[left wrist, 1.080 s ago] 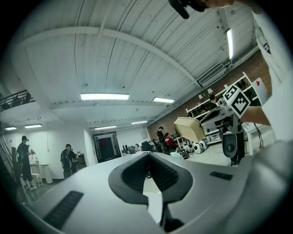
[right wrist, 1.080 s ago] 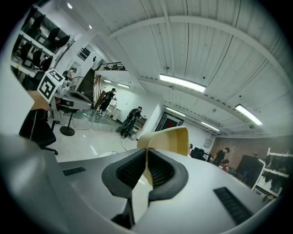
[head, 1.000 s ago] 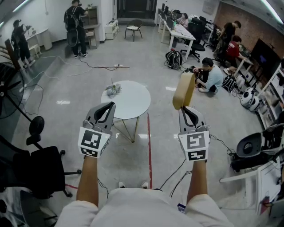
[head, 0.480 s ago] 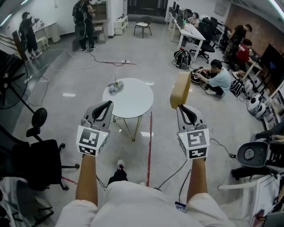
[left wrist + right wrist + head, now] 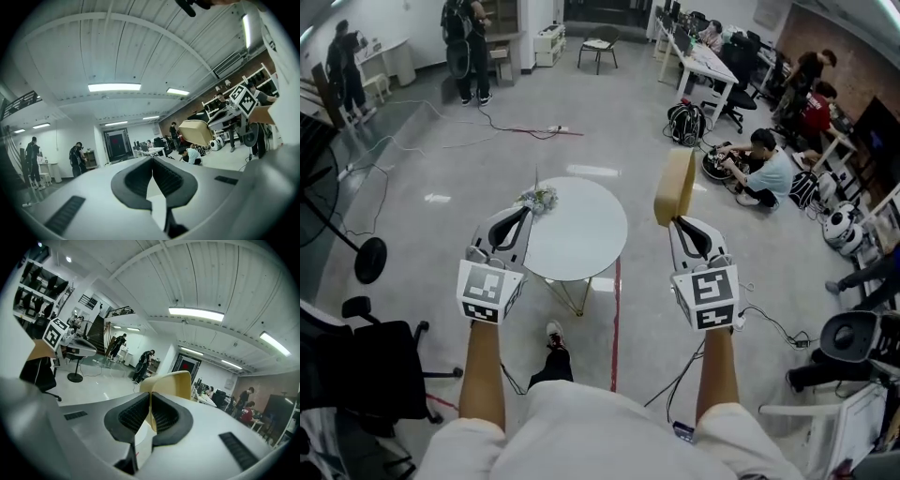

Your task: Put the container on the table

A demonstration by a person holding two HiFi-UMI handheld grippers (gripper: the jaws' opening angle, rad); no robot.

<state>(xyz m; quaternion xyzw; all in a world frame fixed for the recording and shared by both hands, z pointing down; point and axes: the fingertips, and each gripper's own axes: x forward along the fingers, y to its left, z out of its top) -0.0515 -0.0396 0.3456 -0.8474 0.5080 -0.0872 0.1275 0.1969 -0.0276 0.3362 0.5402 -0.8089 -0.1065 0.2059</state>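
Note:
A tan, thin-walled container point(image 5: 675, 185) stands upright above my right gripper point(image 5: 680, 223), which is shut on its lower edge; in the right gripper view its wall point(image 5: 172, 383) sits pinched between the pads of that gripper point(image 5: 150, 401). The container hangs over the floor, just right of the round white table point(image 5: 581, 234). My left gripper point(image 5: 522, 216) is shut with nothing in it and hovers over the table's left edge. The left gripper view shows its jaws point(image 5: 152, 160) meeting at the tips, with the container point(image 5: 196, 132) off to the right.
A small bunch of plants point(image 5: 537, 197) lies on the table's far left part. A black office chair point(image 5: 366, 366) and a fan stand point(image 5: 370, 258) are at the left. People sit on the floor point(image 5: 764, 159) at the right. Cables and a red line point(image 5: 616, 319) cross the floor.
Both grippers have moved forward toward the table along with the person's step. The left one now overlaps the table's left edge, and the container is beside its right rim.

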